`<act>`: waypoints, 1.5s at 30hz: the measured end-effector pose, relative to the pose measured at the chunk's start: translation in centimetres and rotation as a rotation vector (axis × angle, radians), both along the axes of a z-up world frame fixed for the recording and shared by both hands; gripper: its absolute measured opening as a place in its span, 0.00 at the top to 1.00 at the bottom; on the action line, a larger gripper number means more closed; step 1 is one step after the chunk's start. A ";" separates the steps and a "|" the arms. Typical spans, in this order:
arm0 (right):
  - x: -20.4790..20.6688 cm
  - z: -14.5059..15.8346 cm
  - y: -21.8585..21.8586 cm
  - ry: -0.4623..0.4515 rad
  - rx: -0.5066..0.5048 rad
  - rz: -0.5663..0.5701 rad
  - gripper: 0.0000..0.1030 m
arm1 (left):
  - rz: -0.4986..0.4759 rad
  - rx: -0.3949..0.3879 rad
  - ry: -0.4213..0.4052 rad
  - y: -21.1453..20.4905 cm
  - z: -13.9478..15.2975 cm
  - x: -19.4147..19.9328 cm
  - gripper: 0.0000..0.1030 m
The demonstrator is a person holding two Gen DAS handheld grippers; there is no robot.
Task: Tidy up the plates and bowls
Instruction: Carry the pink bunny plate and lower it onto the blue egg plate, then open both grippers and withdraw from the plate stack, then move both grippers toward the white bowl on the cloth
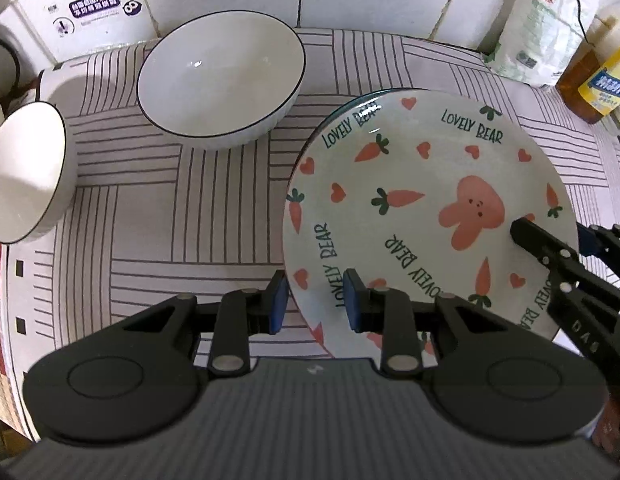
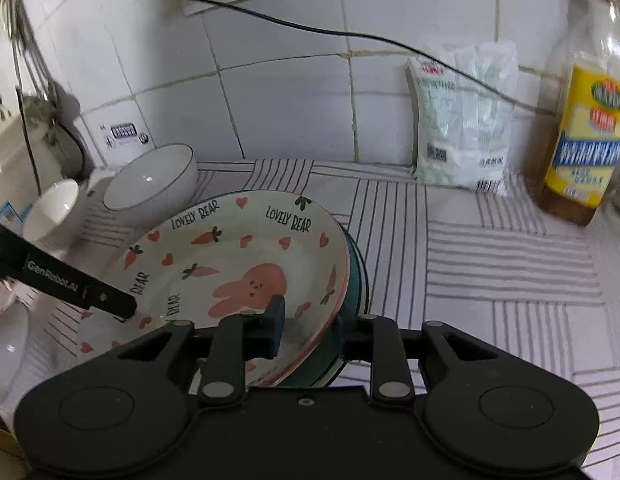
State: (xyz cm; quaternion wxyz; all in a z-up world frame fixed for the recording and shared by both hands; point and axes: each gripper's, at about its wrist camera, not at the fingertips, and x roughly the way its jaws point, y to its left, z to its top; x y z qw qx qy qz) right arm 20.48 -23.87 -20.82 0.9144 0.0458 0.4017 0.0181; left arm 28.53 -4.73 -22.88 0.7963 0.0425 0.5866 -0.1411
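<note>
Resting tilted on a darker green-rimmed plate [image 2: 356, 280], a cream plate [image 1: 422, 208] printed with a pink rabbit, carrots, hearts and the words LOVELY BEAR was seen on a striped mat [image 1: 149, 216] laid over a tiled counter. Beyond the rabbit plate, toward the wall, a large white bowl [image 1: 219, 78] with a thin dark rim was set, and a second white bowl [image 1: 25, 172] lay well to the far side of it. Behind the rabbit plate, against the tiles, a white packet [image 2: 464, 120] and a yellow-labelled bottle [image 2: 586, 120] were stood. The left gripper [image 1: 316, 300] was held over the near rim of the rabbit plate, one blue pad outside the rim and one above the plate's face, the jaws parted and not visibly pressed on it. The right gripper [image 2: 310, 322] was placed astride the opposite edge of the rabbit plate, its jaws partly spread, one pad inside and the other hidden behind both rims; whether the pads touched could not be told. It was judged that the plate was being seated onto the stack. Because it leaned on one edge, a slide off the lower plate could be caused by an early release, and the lower plate could be dragged along if both rims were pinched together.
</note>
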 end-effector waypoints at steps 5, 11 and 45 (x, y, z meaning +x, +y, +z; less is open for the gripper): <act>0.4 0.3 0.8 0.021 -0.101 -0.012 0.63 | 0.027 -0.013 -0.002 -0.2 -0.2 -0.3 0.73; 0.5 -0.3 1.4 0.046 -0.172 -0.019 0.62 | 0.055 -0.021 -0.015 0.2 0.1 -1.0 0.75; -14.4 10.3 4.3 -0.102 -0.075 0.168 0.36 | -0.019 0.054 -0.239 4.7 12.5 -19.9 0.40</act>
